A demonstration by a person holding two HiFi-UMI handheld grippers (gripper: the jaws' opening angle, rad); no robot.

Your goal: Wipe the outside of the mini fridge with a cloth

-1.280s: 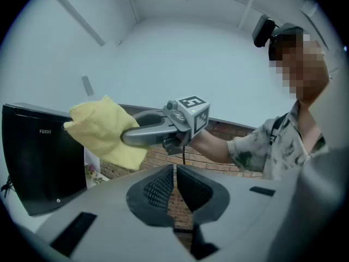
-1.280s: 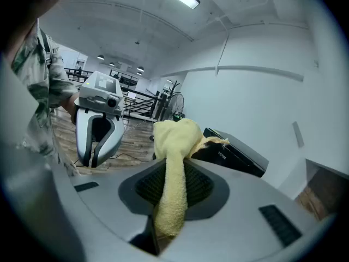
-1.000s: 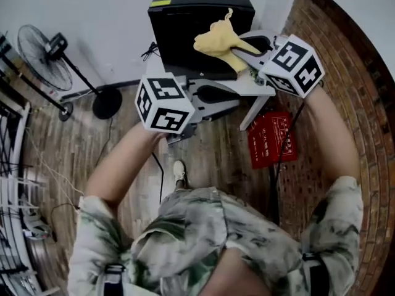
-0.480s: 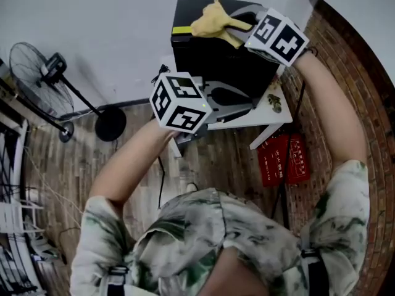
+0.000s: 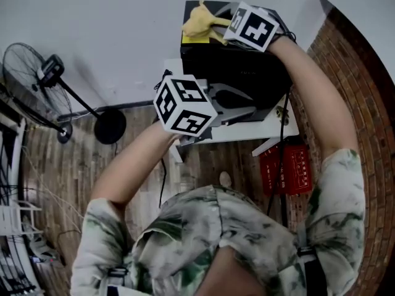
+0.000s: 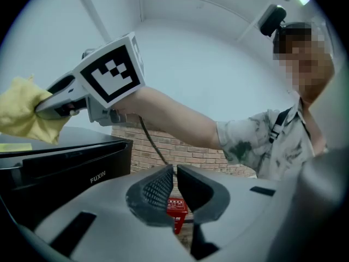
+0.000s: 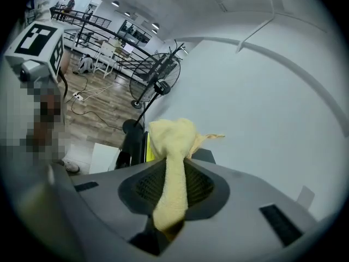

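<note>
My right claw [image 7: 172, 185] is clenched on the yellow cloth [image 7: 170, 138], and I have it at the far left corner of the black mini fridge's [image 5: 247, 73] top. My left claw [image 6: 175, 187] is clenched on nothing, hanging just in front of the fridge, over the white table [image 5: 271, 127] under it.

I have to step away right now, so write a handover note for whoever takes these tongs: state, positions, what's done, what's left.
Right tongs: shut on the crumpled yellow cloth.
Left tongs: jaws almost together, empty, held near the front of the black box-shaped mini fridge.
The cloth sits on the fridge's top, at its far left corner.
Done: cannot tell which faces are wiped.
Left: probably the rest of the top, then front and sides.
</note>
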